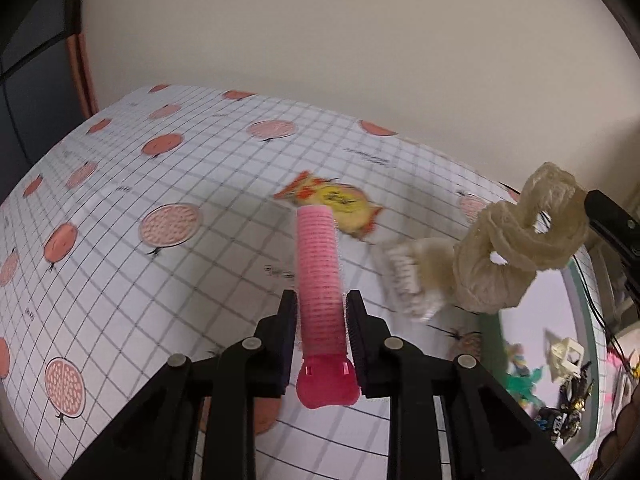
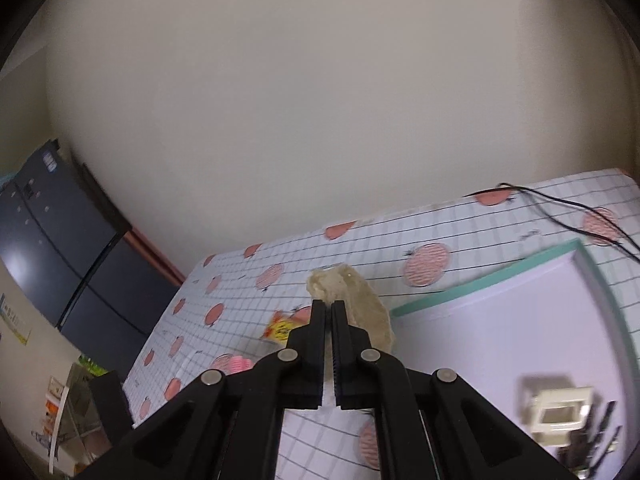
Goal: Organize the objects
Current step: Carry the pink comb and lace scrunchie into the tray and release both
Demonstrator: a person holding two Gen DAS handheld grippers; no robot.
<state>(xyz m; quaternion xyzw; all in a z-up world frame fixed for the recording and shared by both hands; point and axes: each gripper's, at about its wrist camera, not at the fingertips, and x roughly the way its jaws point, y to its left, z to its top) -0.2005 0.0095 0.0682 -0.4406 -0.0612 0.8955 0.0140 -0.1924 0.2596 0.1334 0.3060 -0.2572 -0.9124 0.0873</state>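
Observation:
My left gripper [image 1: 321,300] is shut on a pink hair roller clip [image 1: 319,276] and holds it above the checked tablecloth [image 1: 120,280]. My right gripper [image 2: 329,305] is shut on a cream scrunchie [image 2: 362,304] and holds it in the air. The scrunchie also shows at the right of the left wrist view [image 1: 516,252], hanging from the right gripper's finger [image 1: 612,216]. A yellow and orange candy wrapper [image 1: 340,204] lies on the cloth past the roller; it also shows in the right wrist view [image 2: 282,328].
A white toothed hair clip [image 1: 412,280] lies blurred on the cloth beside the scrunchie. A tray with a teal rim [image 2: 480,284] holds a cream cube [image 2: 556,412] and several small trinkets [image 1: 560,400]. Black cables [image 2: 560,208] run over the far right. A wall stands behind the table.

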